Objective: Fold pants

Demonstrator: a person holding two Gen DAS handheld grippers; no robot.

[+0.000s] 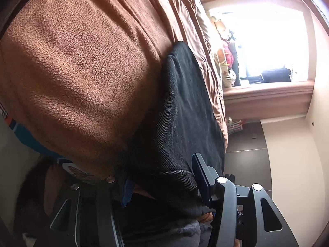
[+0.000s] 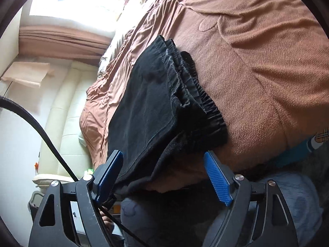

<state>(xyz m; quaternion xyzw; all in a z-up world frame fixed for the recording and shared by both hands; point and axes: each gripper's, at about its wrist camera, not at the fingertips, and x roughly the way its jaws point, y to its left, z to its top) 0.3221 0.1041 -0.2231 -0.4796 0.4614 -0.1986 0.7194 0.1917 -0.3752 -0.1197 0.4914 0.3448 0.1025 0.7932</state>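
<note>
- Pants (image 2: 164, 103), black, lie folded on the brown blanket (image 2: 267, 61) at the bed's near edge, elastic waistband toward 1 o'clock in the right wrist view.
- Right gripper (image 2: 164, 177): jaws wide apart, pads clear of the cloth; the pants' near hem lies between them.
- Left gripper (image 1: 162, 183): jaws half-spread with the pants' near edge between them; whether they grip it cannot be told.

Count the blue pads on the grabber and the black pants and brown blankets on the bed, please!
Blue pads on the right gripper: 2
Black pants: 1
Brown blanket: 1
Total: 4
</note>
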